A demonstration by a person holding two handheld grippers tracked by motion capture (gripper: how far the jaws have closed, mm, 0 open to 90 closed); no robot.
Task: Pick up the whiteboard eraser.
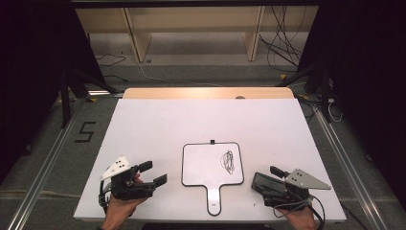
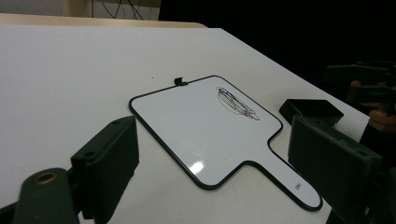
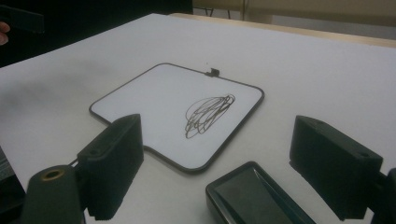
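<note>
Down at the near edge, both tongs are spread wide and hold nothing. Left tongs (image 1: 152,173) point right toward the whiteboard (image 1: 206,163), held in a hand (image 1: 119,207) from below. Right tongs (image 1: 266,176) point left, just beside a black eraser (image 1: 262,181). Between them the whiteboard lies flat on the desk (image 1: 158,124), long axis near-to-far, handle near, scribble (image 1: 227,161) at its right.

Whiteboard (image 1: 206,165): small, paddle-shaped, black-rimmed, lying flat near the table's front edge, handle toward the person.
Scribble (image 1: 227,161): black loops on the board's right half.
Eraser (image 1: 265,182): black rectangular block, flat, just right of the board.
</note>
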